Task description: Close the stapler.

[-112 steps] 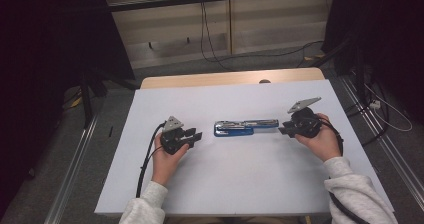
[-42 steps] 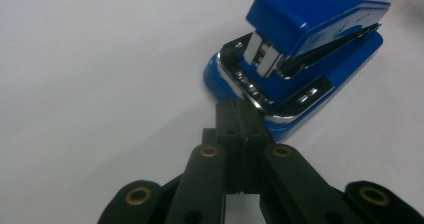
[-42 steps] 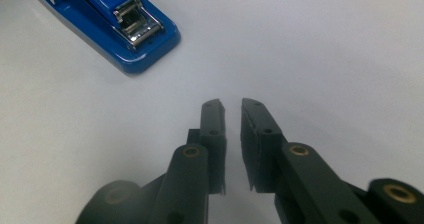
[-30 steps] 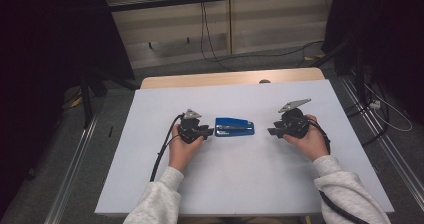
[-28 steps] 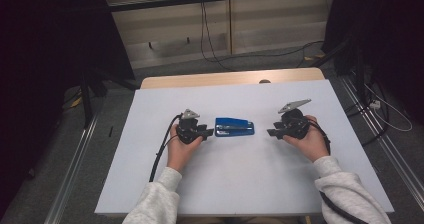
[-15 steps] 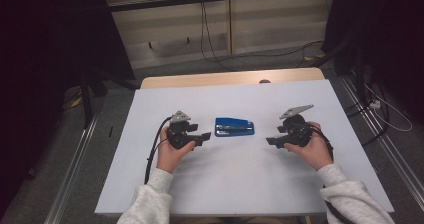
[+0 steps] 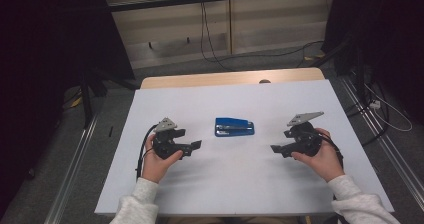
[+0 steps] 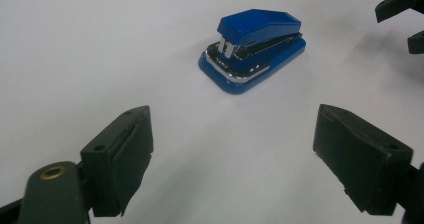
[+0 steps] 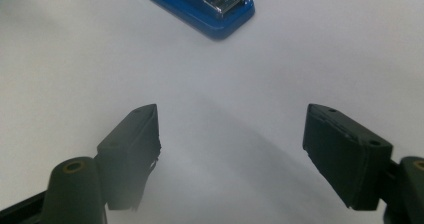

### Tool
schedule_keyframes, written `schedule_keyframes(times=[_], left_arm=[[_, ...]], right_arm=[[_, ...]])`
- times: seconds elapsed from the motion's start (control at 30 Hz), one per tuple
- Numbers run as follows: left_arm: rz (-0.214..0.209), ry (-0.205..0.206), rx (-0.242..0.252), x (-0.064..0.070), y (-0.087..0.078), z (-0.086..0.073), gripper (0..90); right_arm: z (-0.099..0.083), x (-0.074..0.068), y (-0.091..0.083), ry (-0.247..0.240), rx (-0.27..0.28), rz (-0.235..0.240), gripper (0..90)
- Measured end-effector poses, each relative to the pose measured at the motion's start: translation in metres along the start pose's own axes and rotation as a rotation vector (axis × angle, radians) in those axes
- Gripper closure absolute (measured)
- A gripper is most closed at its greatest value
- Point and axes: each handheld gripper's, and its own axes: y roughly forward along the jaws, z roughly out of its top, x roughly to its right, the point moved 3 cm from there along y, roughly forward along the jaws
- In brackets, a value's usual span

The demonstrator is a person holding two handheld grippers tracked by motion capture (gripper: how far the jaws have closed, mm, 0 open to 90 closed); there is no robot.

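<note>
blue stapler (image 7: 234, 126), closed, chrome inside

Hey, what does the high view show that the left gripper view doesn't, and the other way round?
High view alone: the person's two hands, with the left claw and right claw on opposite sides of the blue stapler, both apart from it; also the white table edges, the floor and cables beyond.

Left gripper view alone: a close look at the stapler's front, with its silver metal mouth, seen between the left claw's wide-open black jaws.

Both: the stapler lying closed on the white table, touched by neither claw, and the right claw beyond it.
</note>
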Motion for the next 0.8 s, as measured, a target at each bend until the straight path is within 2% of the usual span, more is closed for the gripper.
schedule_keyframes(times=[0.1, 0.43, 0.8], left_arm=[[0.005, -0.012, 0.008, -0.002, -0.007, -0.005, 14.1], [0.014, -0.016, 0.026, -0.005, -0.030, -0.018, 11.3], [0.033, -0.009, 0.042, -0.010, -0.053, -0.033, 9.4]], right_arm=[[-0.003, 0.000, -0.004, 0.002, 0.000, -0.001, 20.0], [-0.016, 0.000, -0.015, 0.015, -0.002, 0.001, 18.1], [-0.025, -0.006, -0.021, -0.003, -0.005, 0.007, 18.2]])
